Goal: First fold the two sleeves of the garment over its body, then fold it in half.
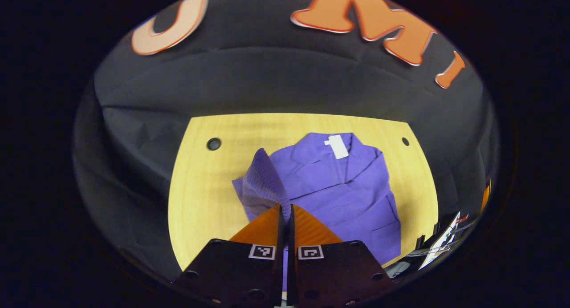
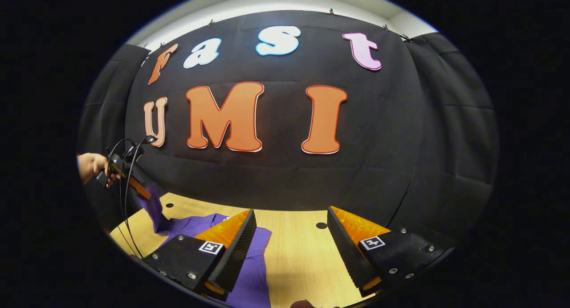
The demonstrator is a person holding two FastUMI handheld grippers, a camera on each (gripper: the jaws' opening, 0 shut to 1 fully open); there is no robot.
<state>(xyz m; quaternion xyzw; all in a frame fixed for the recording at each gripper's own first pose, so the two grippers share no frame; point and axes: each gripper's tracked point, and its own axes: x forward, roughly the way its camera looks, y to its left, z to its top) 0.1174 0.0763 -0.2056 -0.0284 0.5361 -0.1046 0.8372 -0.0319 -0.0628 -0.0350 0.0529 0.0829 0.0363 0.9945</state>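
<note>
Sleeve-folding stage, first sleeve in hand; the purple garment (image 1: 343, 188) lies flat on the wooden table (image 1: 200, 196), collar and white tag (image 1: 337, 146) toward the far edge, while the left gripper (image 1: 285, 210) has its fingers pressed together on the ribbed cuff of the sleeve (image 1: 262, 183) and holds it lifted clear of the table, the cloth rising in a peak above the garment's side; judged from this, the sleeve is mid-carry and not yet laid on the body, so the next move calls for bringing the cuff across toward the middle of the chest, lowering it until the cloth rests flat, and only then letting go, lest the sleeve slide back off; the right gripper (image 2: 289, 237) is spread wide with nothing between its fingers, poised above the table beside the garment's near edge (image 2: 249, 272), level and pointing toward the booth wall; in the right gripper view the left gripper (image 2: 129, 179) appears farther off at the left, raised, tilted downward, gripped by a hand (image 2: 91, 165), with the sleeve (image 2: 153, 205) hanging from it; the second sleeve appears already to lie across the body, though the folds make this hard to confirm
</note>
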